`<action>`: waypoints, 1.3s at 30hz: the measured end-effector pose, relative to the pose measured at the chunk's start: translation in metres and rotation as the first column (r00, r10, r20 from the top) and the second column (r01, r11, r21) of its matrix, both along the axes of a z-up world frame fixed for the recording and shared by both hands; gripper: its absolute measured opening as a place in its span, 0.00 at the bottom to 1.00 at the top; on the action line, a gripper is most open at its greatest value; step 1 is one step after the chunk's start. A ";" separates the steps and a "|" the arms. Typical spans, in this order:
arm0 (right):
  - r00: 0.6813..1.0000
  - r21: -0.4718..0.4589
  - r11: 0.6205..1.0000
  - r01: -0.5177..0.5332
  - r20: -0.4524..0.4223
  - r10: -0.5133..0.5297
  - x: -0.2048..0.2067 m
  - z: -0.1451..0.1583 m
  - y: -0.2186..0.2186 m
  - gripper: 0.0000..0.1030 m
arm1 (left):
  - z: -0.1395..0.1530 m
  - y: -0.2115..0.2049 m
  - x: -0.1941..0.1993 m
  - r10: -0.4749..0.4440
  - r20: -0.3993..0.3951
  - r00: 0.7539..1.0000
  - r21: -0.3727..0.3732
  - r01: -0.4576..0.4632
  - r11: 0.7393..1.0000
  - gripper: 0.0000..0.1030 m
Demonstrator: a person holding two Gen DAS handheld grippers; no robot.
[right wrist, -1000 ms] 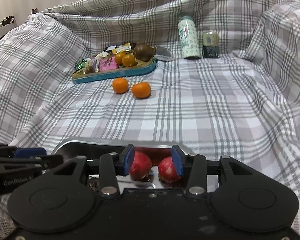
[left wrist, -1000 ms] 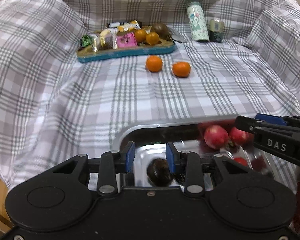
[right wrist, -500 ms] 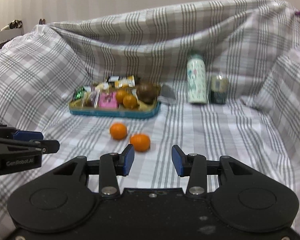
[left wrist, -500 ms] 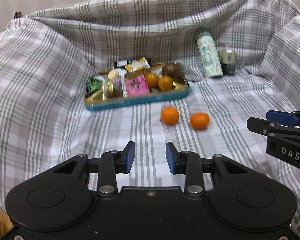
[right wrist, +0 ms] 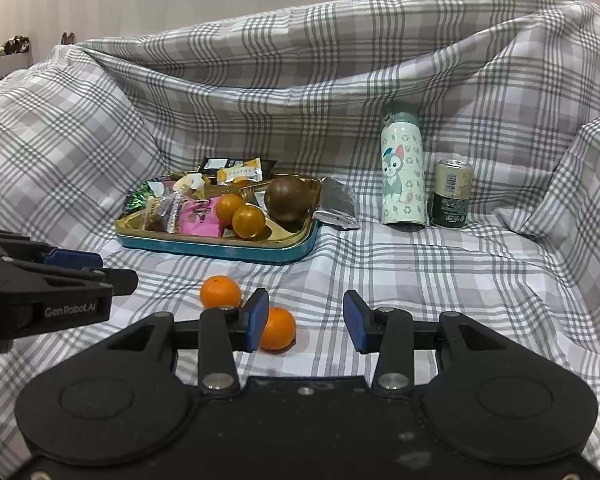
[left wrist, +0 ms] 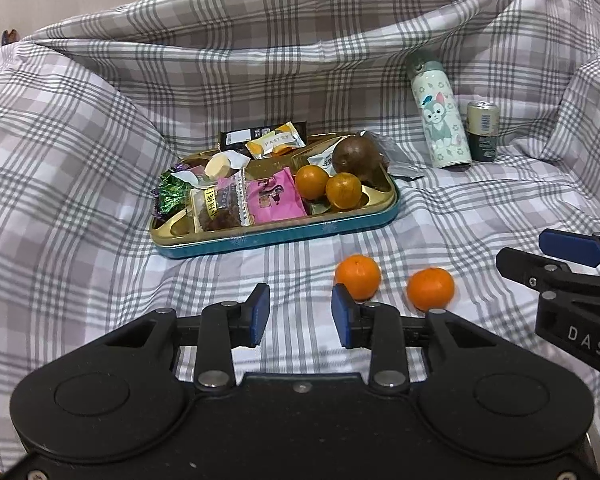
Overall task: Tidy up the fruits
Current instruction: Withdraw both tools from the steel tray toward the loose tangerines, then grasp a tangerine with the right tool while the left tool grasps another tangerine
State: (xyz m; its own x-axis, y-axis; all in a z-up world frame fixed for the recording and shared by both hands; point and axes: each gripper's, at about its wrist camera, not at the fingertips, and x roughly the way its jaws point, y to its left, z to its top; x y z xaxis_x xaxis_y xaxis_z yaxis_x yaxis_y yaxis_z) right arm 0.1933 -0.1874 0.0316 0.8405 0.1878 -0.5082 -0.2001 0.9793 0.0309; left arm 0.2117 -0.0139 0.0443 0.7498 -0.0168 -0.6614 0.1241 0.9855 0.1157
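Two loose oranges lie on the checked cloth: one (left wrist: 357, 276) (right wrist: 220, 291) on the left and another (left wrist: 430, 288) (right wrist: 277, 328) on the right. Behind them a teal-rimmed tray (left wrist: 276, 236) (right wrist: 220, 249) holds two more oranges (left wrist: 343, 190) (right wrist: 248, 221), a brown round fruit (left wrist: 356, 156) (right wrist: 288, 199) and snack packets. My left gripper (left wrist: 300, 314) is open, just short of the left loose orange. My right gripper (right wrist: 306, 320) is open too, its left finger in front of the right loose orange. Neither holds anything.
A cat-print bottle (left wrist: 440, 114) (right wrist: 403, 170) and a small can (left wrist: 483, 130) (right wrist: 452, 192) stand at the back right. A silver wrapper (right wrist: 338, 204) lies beside the tray. The cloth rises in folds on the left, back and right.
Both grippers have lifted away from the metal tray with the red fruits and the dark fruit, which has dropped out of view. They now face the oranges, closer than half a second ago.
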 end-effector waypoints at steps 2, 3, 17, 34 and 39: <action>1.000 -0.006 1.000 0.001 0.000 -0.001 0.009 -0.002 0.001 0.42 | -0.003 0.000 0.009 0.000 -0.003 1.000 0.007 0.000 1.000 0.41; 1.000 -0.006 1.000 0.003 -0.001 -0.003 0.012 -0.003 0.000 0.42 | -0.004 0.000 0.014 0.001 -0.004 1.000 0.009 -0.001 1.000 0.41; 0.999 -0.009 1.000 -0.010 -0.049 0.009 0.046 -0.028 0.004 0.42 | -0.030 0.003 0.056 0.025 -0.031 0.999 -0.041 -0.026 0.999 0.42; 0.994 0.063 0.996 -0.061 -0.089 0.066 0.051 -0.047 0.012 0.44 | -0.048 0.017 0.060 0.039 -0.016 0.999 -0.092 -0.041 0.995 0.42; 0.994 0.005 0.996 -0.086 -0.068 0.087 0.047 -0.054 0.021 0.48 | -0.050 0.016 0.059 0.038 -0.011 0.999 -0.071 -0.039 0.997 0.42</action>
State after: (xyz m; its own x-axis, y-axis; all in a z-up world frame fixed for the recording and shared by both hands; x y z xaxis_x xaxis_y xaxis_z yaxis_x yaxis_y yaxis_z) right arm 0.2405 -0.1662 -0.0225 0.7844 0.2592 -0.5635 -0.2814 0.9583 0.0492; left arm 0.2709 0.0022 -0.0055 0.7441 -0.0350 -0.6671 0.0864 0.9953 0.0441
